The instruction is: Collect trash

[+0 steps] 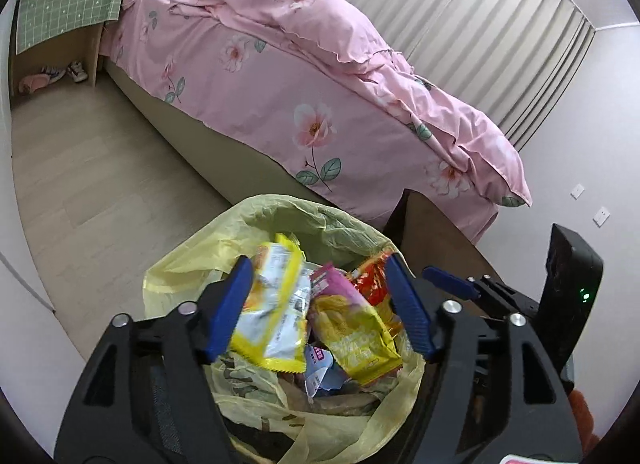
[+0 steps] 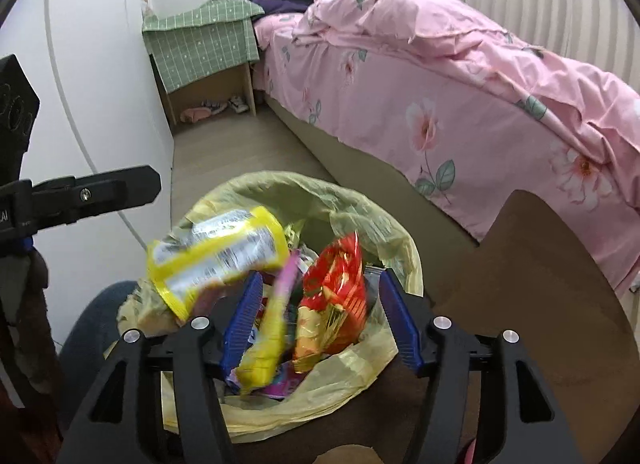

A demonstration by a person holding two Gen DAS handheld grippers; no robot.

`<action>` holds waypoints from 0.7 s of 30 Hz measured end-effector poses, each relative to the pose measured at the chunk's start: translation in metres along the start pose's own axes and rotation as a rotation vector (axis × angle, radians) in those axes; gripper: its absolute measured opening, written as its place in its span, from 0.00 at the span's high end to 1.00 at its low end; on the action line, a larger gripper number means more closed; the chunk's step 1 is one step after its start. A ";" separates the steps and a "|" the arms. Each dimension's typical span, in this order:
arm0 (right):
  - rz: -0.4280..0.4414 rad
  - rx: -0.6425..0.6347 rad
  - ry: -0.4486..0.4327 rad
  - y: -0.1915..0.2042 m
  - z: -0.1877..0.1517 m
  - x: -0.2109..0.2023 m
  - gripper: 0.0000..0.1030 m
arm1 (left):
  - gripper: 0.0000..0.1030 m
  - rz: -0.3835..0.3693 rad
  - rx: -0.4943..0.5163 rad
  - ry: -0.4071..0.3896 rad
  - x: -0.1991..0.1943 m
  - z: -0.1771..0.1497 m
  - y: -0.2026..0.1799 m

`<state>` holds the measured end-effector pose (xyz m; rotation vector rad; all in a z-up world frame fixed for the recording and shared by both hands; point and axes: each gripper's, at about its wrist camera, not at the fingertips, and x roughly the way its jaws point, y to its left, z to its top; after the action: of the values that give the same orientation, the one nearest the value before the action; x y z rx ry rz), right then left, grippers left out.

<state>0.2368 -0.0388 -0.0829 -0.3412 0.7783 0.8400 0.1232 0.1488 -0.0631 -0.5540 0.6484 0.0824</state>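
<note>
A bin lined with a yellow trash bag (image 1: 280, 216) (image 2: 352, 208) sits below both grippers and holds several snack wrappers. My left gripper (image 1: 320, 264) is open over the bag. Between its blue fingers, touching neither pad, lie a yellow-white wrapper (image 1: 276, 304) and a pink-yellow wrapper (image 1: 352, 328). A red wrapper (image 1: 372, 276) lies behind them. My right gripper (image 2: 320, 278) is also open above the bag. A red-gold wrapper (image 2: 336, 296) and a pink-yellow wrapper (image 2: 276, 328) show blurred between its fingers, loose. The yellow-white wrapper (image 2: 220, 252) is blurred at the bag's left rim.
A bed with a pink floral duvet (image 1: 320, 84) (image 2: 460, 84) runs behind the bin. A bedside cabinet under a green cloth (image 2: 200, 44) stands by the wall, shoes beneath it. A brown surface (image 2: 540, 264) lies right of the bin. A person's knee (image 2: 92, 312) is at the left.
</note>
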 end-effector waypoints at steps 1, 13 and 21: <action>-0.010 0.016 -0.007 -0.001 -0.001 -0.008 0.43 | 0.29 0.008 0.008 0.006 -0.002 0.000 -0.002; -0.178 0.231 -0.161 0.017 -0.071 -0.179 0.43 | 0.16 0.086 0.328 -0.063 -0.087 -0.048 -0.087; -0.256 0.342 -0.160 0.059 -0.129 -0.243 0.43 | 0.16 0.138 0.452 -0.102 -0.154 -0.096 -0.124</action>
<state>0.0275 -0.2029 0.0093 -0.0645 0.6964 0.4759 -0.0228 0.0086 0.0219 -0.0682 0.5813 0.0896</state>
